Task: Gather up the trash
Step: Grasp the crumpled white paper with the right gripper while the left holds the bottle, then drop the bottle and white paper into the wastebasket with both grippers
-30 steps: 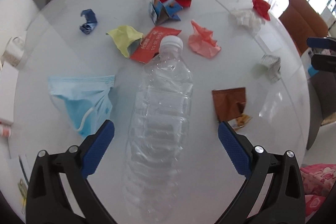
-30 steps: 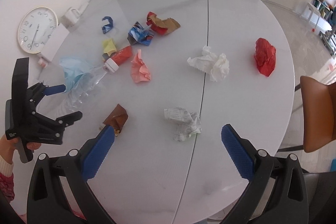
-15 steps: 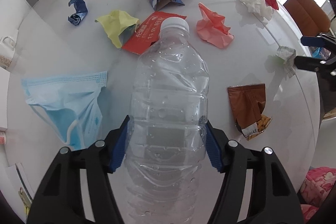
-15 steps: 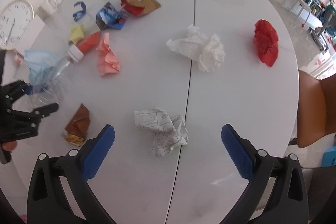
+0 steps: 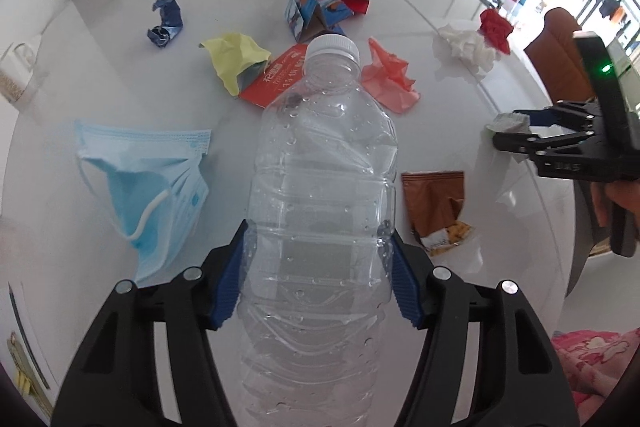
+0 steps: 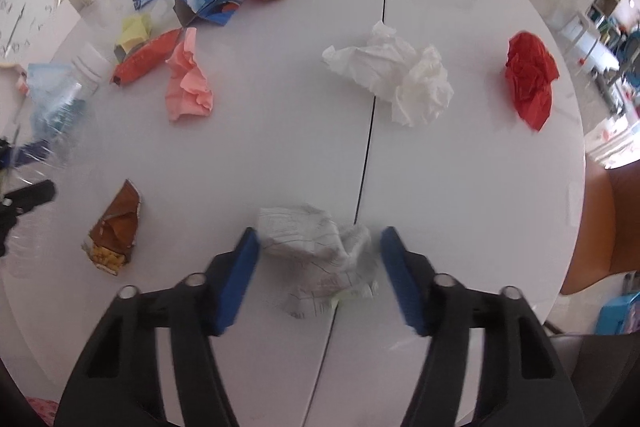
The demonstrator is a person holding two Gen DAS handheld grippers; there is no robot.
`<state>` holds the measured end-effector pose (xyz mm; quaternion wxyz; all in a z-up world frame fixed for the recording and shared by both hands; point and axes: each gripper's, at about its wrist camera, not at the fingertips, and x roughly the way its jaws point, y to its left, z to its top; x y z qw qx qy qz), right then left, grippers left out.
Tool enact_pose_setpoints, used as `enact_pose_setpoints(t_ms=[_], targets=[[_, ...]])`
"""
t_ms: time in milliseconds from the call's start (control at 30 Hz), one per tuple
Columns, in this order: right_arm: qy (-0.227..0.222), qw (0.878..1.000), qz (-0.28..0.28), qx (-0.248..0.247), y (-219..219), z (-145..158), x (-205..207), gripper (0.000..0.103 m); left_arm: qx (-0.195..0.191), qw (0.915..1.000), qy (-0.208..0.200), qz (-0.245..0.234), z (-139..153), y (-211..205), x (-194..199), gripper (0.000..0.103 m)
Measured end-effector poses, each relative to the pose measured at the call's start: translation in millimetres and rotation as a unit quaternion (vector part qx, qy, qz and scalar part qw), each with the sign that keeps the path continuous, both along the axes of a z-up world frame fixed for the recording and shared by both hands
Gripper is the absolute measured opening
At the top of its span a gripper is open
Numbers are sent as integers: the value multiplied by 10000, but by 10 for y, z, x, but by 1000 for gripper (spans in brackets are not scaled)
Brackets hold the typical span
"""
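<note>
The left claw (image 5: 318,267) is clamped on the clear plastic bottle (image 5: 320,195), both blue pads pressed against its ribbed mid-body, white cap pointing away. The right claw (image 6: 318,275) has just been closing around the crumpled printed paper (image 6: 320,251); the wad lies between the pads, which stand at or just beside its edges, and firm contact cannot be confirmed because the pads are motion-blurred. Both items rest on or just above the white worktop (image 6: 460,187). Step in hand: the grasp phase of two simultaneous pickups. The next move probably calls for finishing the right-hand closure, then lifting both items clear and carrying them to a bin, which is not visible. Remaining litter on the worktop: blue face mask (image 5: 148,179) beside the bottle, brown snack wrapper (image 6: 116,231), pink paper (image 6: 188,83), white tissue (image 6: 396,75), red paper ball (image 6: 530,79), and the yellow, blue and red scraps farther off.
</note>
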<state>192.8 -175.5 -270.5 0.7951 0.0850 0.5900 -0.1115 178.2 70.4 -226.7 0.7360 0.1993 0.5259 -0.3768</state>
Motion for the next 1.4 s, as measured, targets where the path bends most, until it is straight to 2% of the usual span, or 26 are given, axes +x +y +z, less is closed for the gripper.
enact_pose_setpoints(t_ms=[33,133,333,467,700,933,1067,1400], targets=[[-6,10000,35,7,3,4,-1,42,-31,10000,3,37,35,13,-20,61],[-72,9997,-1,246,-46,34,-33,36,-119,9998,10,165,154,58,-86,61],[-339,9982,-28,488,-116,262,-251,35,-306,9994,-82,170,474,40,-385,61],[-509,9972,-12,550,-205,537,-498,35,-509,9987,-57,-85,712,-134,-724,61],[-596,9967,-95,542,-514,914,-1319,35,-752,9947,121,-689,896,-729,-1494,61],[-617,9962,-311,538,-1089,1050,-2250,35,-667,9909,474,-1071,744,-1486,-2298,61],[-636,9958,-338,572,-1330,1059,-2579,35,-494,9890,633,-1243,547,-1877,-2670,61],[-670,9953,-94,691,-1633,1003,-2880,36,354,9859,1042,-1263,-151,-2432,-3154,62]])
